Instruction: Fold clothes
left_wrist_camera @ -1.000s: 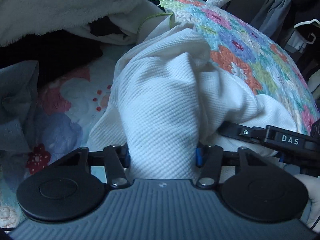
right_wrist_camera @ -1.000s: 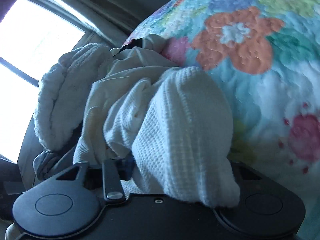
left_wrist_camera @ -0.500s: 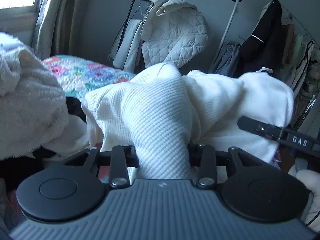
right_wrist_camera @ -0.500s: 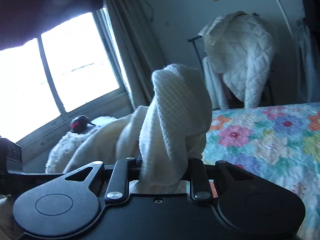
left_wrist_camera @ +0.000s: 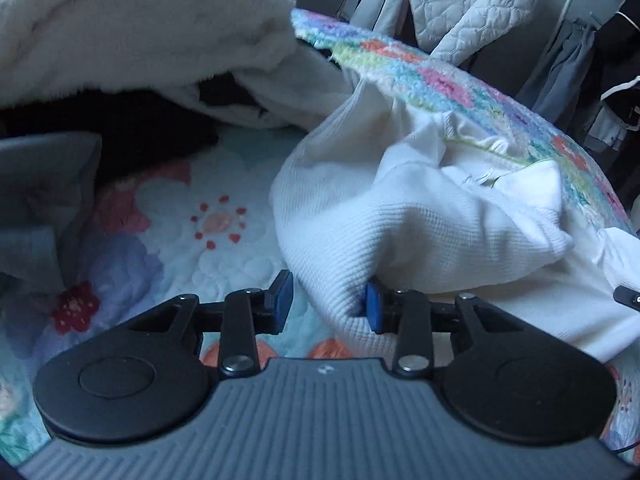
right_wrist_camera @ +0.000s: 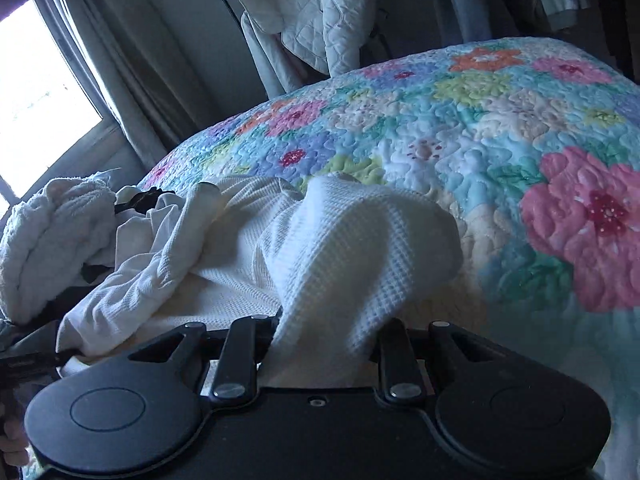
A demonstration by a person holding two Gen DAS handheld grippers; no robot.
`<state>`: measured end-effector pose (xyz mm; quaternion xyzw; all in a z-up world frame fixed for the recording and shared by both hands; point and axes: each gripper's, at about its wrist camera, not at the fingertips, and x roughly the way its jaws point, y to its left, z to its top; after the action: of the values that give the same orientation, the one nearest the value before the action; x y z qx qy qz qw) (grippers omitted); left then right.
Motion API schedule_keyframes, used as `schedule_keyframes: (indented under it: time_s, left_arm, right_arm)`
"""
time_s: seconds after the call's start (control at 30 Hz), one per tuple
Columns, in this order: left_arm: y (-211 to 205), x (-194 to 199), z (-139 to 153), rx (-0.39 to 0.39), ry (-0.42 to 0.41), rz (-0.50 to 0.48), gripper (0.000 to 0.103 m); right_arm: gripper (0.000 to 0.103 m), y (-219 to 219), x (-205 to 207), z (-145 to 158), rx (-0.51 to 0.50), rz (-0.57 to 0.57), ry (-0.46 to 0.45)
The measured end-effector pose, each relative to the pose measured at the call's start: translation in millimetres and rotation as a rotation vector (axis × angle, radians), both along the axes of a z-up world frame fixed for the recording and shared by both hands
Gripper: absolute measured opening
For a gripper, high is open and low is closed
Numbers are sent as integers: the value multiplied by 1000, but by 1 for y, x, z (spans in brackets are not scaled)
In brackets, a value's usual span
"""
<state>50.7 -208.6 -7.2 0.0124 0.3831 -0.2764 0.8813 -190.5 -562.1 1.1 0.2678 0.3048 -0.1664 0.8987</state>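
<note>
A white waffle-knit garment (left_wrist_camera: 420,236) lies crumpled on the floral quilt (left_wrist_camera: 192,248) of the bed. My left gripper (left_wrist_camera: 329,302) stands open just above the quilt. Its blue pads are apart, and the right pad (left_wrist_camera: 374,307) touches a fold of the garment. In the right wrist view the same garment (right_wrist_camera: 352,252) bulges up between the fingers of my right gripper (right_wrist_camera: 326,344), which is shut on a bunched fold of it. The fingertips are hidden by the cloth.
A fluffy white towel or robe (left_wrist_camera: 132,28) is heaped at the left, also in the right wrist view (right_wrist_camera: 48,240). Grey fabric (left_wrist_camera: 36,208) lies at the far left. A quilted white jacket (right_wrist_camera: 312,12) hangs on a rack behind the bed. A window (right_wrist_camera: 36,96) is at left.
Both grippers came down from a raised hold to the bed. My left gripper has opened and let go of the garment. My right gripper still holds it.
</note>
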Motion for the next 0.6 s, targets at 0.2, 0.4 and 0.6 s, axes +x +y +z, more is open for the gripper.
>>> schedule_keyframes:
  time_s: [0.2, 0.4, 0.6]
  left_arm:
    - [-14, -65, 66, 43, -283, -47, 58]
    - [-59, -60, 47, 18, -163, -179, 65]
    - [-150, -45, -5, 124, -103, -260, 77]
  right_arm:
    - [43, 20, -12, 12, -211, -39, 155]
    - [53, 23, -39, 25, -229, -108, 111]
    - [59, 39, -52, 57, -292, -50, 65]
